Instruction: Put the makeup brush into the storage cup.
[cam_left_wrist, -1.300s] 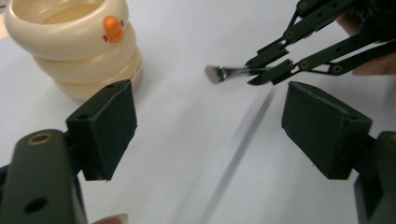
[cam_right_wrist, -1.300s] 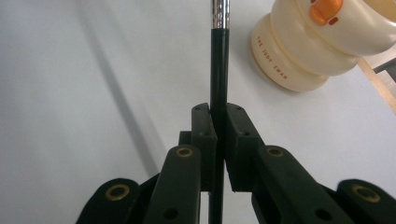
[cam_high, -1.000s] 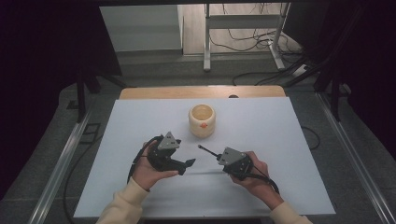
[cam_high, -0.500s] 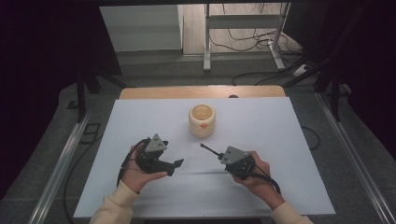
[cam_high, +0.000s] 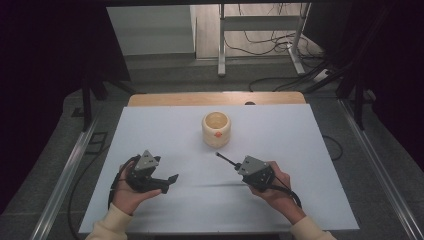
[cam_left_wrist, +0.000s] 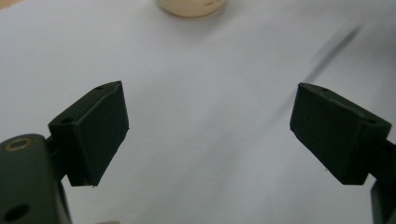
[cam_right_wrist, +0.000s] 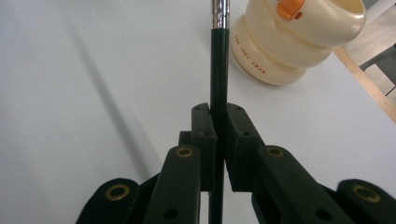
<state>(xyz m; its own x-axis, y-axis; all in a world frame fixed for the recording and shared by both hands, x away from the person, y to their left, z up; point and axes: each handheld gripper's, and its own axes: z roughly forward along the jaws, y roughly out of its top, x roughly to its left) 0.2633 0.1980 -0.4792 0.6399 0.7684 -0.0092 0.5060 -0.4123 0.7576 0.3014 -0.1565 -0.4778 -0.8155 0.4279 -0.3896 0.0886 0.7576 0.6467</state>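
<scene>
— Starting with the biggest thing: what is that white table (cam_high: 165, 135) carrying?

— Very little. A cream pot (cam_high: 216, 128), ringed and squat with an orange mark on its side, stands upright near the middle toward the far edge, mouth open upward. Both hands work on the near half, well short of it.

— And the right gripper (cam_high: 235, 166)?

— Clenched on a thin black rod (cam_right_wrist: 218, 70) with a metal tip. In the right gripper view the jaws pinch the shaft between them, and the rod runs straight out along the gripper's own line. In the high view its tip (cam_high: 218, 154) aims up toward the pot, apart from it. My guess is that it is held this way so the tip can be steered into the pot's mouth like a pointer.

— The left gripper (cam_high: 170, 181)?

— Released. The left gripper view shows both jaws spread wide over bare table, nothing between them, the pot's base (cam_left_wrist: 191, 7) at the top edge. It sits off to the left, well apart from the rod, likely kept clear so the right hand has room.

— So the rod isn't in yet?

— Not yet; it hangs just above the tabletop, between the right hand and the pot.
</scene>
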